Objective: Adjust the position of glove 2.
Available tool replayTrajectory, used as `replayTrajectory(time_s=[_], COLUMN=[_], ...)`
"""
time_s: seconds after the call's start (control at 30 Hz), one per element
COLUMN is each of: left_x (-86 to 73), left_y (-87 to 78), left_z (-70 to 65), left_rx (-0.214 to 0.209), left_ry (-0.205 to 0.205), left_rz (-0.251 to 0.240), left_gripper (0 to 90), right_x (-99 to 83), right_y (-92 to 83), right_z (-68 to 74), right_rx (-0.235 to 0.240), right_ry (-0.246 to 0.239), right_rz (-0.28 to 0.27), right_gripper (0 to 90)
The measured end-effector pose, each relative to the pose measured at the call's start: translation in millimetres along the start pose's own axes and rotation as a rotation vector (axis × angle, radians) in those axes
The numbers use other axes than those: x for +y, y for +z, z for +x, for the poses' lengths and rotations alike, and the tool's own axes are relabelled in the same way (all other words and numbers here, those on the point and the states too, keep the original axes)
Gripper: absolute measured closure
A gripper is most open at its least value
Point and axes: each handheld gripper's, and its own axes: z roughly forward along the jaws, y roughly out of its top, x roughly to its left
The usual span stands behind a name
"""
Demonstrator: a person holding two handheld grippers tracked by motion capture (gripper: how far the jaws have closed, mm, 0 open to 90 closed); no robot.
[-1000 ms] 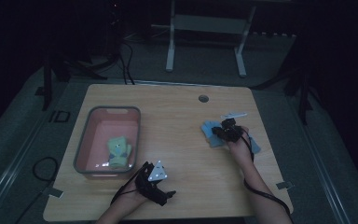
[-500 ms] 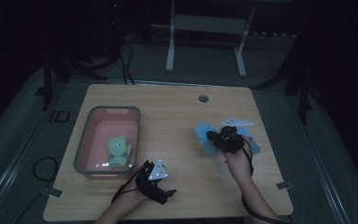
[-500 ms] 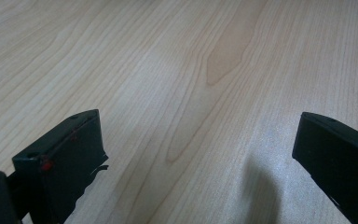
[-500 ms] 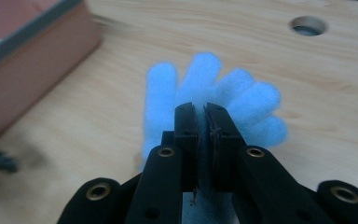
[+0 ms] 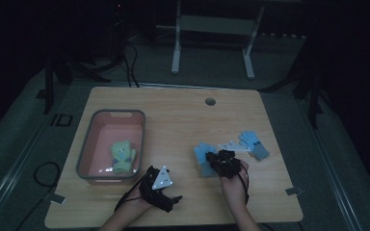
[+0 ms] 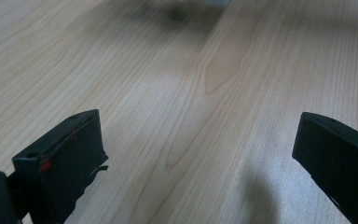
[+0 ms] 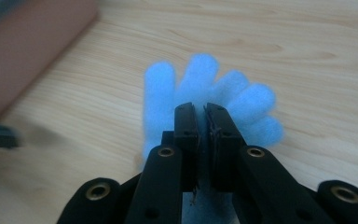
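Observation:
My right gripper is shut on a fluffy light-blue glove, whose fingers spread beyond the closed jaws. From above, that glove lies on the table just left of the right gripper. A second blue glove with a white tag lies apart to the right. My left gripper is open over bare wood with nothing between its jaws. It rests near the table's front edge, below the pink bin.
A pink bin stands on the table's left half with a yellow-green glove inside; its wall shows blurred ahead of the right gripper. A round hole sits near the far edge.
My right gripper has moved left and toward the person, pulling one blue glove with it. The second glove and its tag stay behind on the right. The left gripper has not moved.

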Motion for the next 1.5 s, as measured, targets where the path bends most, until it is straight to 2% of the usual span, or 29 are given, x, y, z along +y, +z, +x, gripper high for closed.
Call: replayTrajectory(time_s=[0.07,0.13,0.23,0.3,0.4,0.5,0.6,0.73,0.8,0.83,0.87,0.93,0.97,1.07,1.23,1.43,1.5], left_x=[-0.5,-1.0,-1.4,-1.6,-2.0,-2.6,-3.0,-3.2,-3.4,-3.4,-3.4,-3.6,-3.6,-3.9,-3.9,-3.6,-3.8], left_y=[0.4,0.7,0.6,-0.6,-1.7,-2.1,-2.2,-2.8,-2.6,-2.6,-2.6,-2.8,-2.9,-2.8,-2.6,-3.3,-3.2], left_z=[-0.2,-0.2,0.2,1.0,1.7,2.2,2.4,3.1,2.8,2.6,2.6,2.9,3.3,3.8,2.5,1.1,1.3], left_rx=[0.000,-0.007,-0.008,-0.011,-0.009,-0.009,-0.010,-0.009,-0.010,-0.009,-0.009,-0.010,-0.009,-0.010,-0.008,-0.007,-0.009], left_ry=[0.001,-0.002,-0.003,-0.009,-0.009,-0.011,-0.011,-0.016,-0.015,-0.013,-0.013,-0.016,-0.017,-0.020,-0.017,-0.013,-0.015], left_rz=[0.006,0.009,0.010,0.005,0.000,0.001,0.003,-0.001,-0.001,0.001,0.001,-0.002,-0.004,-0.002,0.002,0.002,0.002], left_gripper=[2.5,2.5,2.5,2.5,2.5,2.5,2.5,2.5,2.5,2.5,2.5,2.5,2.5,2.5,2.5,2.5,2.5], right_x=[-6.3,-12.4,-16.9,-23.7,-27.9,-28.4,-24.1,-16.1,-11.1,-8.4,-8.4,-2.7,1.4,8.2,14.9,16.1,16.0], right_y=[6.7,15.0,20.7,29.0,34.5,35.2,29.9,18.6,13.5,11.1,11.1,5.0,0.8,-8.9,-21.2,-26.8,-27.6], right_z=[-2.2,-1.6,-2.0,-2.1,-0.7,2.0,1.2,-6.7,-13.2,-18.2,-18.2,-31.3,-41.1,-60.5,-91.1,-128.2,-142.0], right_rx=[0.000,-0.023,-0.027,-0.029,-0.037,-0.048,-0.037,-0.006,-0.015,-0.005,-0.005,-0.003,0.019,0.037,0.032,0.039,0.030], right_ry=[0.033,0.026,0.033,0.043,0.029,-0.007,-0.011,-0.030,-0.057,-0.065,-0.065,-0.078,-0.097,-0.122,-0.173,-0.206,-0.202], right_rz=[0.010,0.036,0.053,0.072,0.088,0.090,0.088,0.081,0.086,0.079,0.079,0.070,0.064,0.052,0.038,0.051,0.054], right_gripper=[83.7,83.5,83.1,78.3,66.6,61.3,59.7,60.4,60.7,60.7,60.7,61.3,61.3,61.2,61.2,63.1,62.8])
